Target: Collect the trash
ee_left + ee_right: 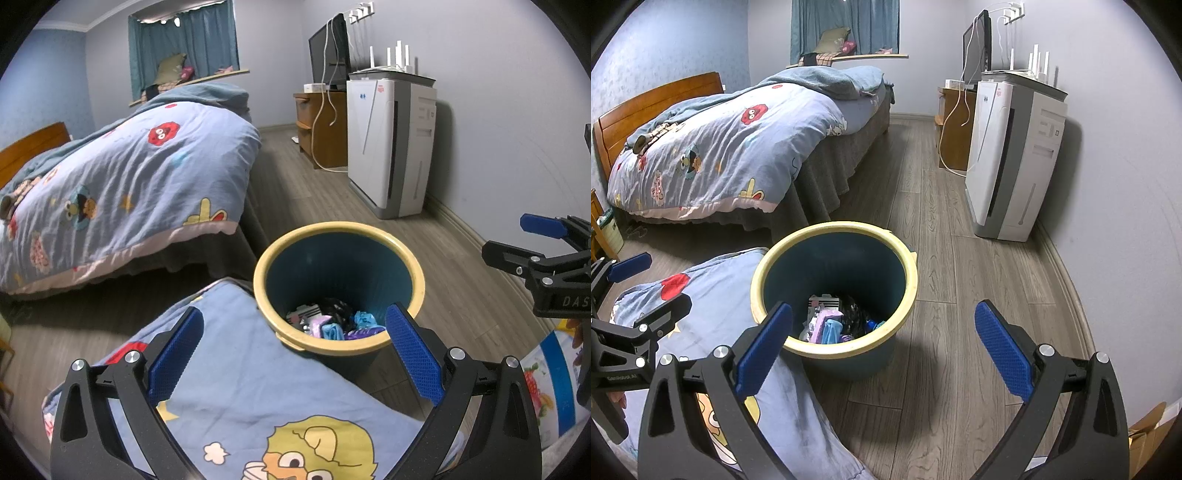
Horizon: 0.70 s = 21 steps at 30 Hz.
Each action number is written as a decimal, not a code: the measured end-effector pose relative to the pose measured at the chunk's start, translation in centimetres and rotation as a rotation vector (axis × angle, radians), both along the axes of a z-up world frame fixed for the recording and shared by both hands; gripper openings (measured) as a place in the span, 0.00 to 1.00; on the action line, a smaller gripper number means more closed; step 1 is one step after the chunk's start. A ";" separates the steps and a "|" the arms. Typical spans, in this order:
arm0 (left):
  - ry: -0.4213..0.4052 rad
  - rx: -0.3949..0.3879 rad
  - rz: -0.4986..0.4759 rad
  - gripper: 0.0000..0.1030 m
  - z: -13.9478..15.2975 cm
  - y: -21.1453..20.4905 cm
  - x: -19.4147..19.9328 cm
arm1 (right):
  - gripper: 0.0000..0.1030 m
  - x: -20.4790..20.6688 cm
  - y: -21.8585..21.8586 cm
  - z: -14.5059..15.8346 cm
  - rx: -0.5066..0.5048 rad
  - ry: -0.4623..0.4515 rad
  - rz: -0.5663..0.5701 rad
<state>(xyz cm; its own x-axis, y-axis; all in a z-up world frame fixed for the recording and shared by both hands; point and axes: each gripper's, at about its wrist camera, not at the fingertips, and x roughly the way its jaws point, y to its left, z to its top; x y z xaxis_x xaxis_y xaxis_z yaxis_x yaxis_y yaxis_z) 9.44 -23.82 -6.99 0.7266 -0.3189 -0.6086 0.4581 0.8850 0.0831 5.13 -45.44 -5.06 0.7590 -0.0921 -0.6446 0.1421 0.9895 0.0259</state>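
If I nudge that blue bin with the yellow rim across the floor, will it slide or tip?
The bin looks like thin plastic with only a shallow layer of wrappers at the bottom, so probably light. On the smooth wood-look floor it should slide. It is tall and narrower at the base, so a push near the rim may tip it.

The bin (834,288) stands on the wood floor (960,295) with its mouth open from above; wrappers (831,321) cover only its bottom. Right of the bin the floor lies bare as far as the white air purifier (1015,158) against the wall. Left of the bin a cartoon quilt (713,295) presses against its side, blocking that flank. Beyond the bin, the bed (738,147) closes the far left, leaving a floor lane towards the wooden cabinet (955,129).
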 end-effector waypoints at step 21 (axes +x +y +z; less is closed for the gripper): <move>0.000 0.001 0.001 0.95 0.1 -0.1 0.0 | 0.94 0.0 -0.2 -0.2 -0.002 0.004 0.002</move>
